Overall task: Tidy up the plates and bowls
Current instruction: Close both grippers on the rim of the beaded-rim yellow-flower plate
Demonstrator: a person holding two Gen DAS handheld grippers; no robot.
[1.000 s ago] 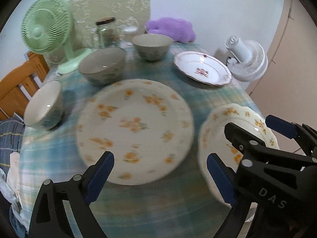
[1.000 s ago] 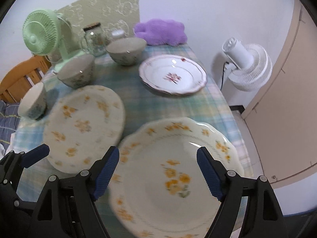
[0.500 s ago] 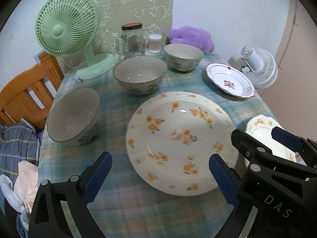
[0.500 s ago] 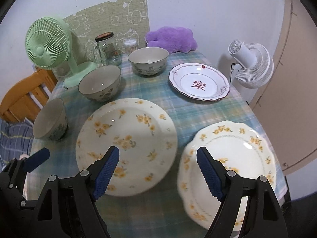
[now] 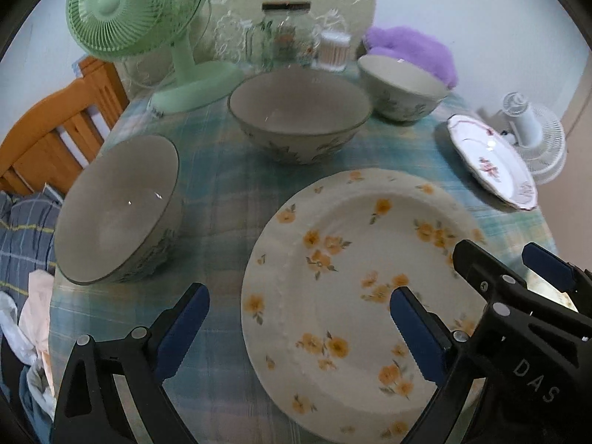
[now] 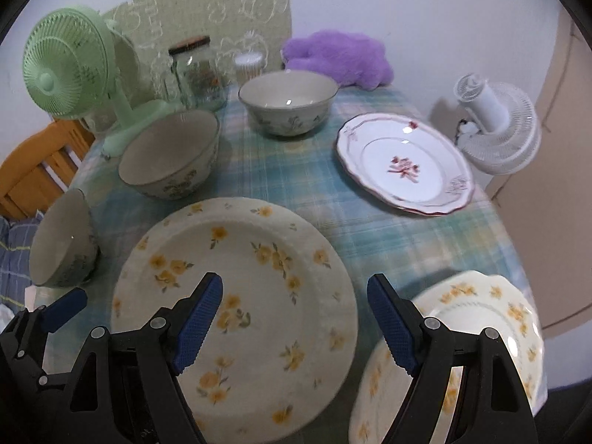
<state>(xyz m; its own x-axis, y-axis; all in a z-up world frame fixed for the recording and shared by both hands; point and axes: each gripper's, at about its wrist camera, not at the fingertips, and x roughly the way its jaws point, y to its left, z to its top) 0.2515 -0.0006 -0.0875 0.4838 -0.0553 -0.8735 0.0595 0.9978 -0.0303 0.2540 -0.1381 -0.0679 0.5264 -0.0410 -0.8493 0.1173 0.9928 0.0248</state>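
A big round plate with yellow flowers (image 5: 355, 277) (image 6: 259, 277) lies on the checked tablecloth. My left gripper (image 5: 299, 327) hangs open over its left rim, empty. My right gripper (image 6: 296, 318) is open above that plate's right half, holding nothing. A scalloped yellow-flower plate (image 6: 481, 333) sits at the near right edge. Further back lies a white plate with a red motif (image 6: 407, 166) (image 5: 492, 162). Three bowls stand on the table: left (image 5: 114, 211) (image 6: 63, 240), middle (image 5: 299, 114) (image 6: 170, 151), and back (image 5: 399, 85) (image 6: 288, 100).
A green desk fan (image 5: 137, 11), a glass jar (image 5: 285, 33) and a purple plush (image 6: 336, 59) stand along the back wall. A white fan (image 6: 495, 125) stands beyond the table's right edge. A wooden chair (image 5: 48, 125) is at the left.
Both grippers have moved left across the table and sunk closer to it. The big flowered plate and the left bowl now loom larger; the scalloped plate has slid to the right of view.
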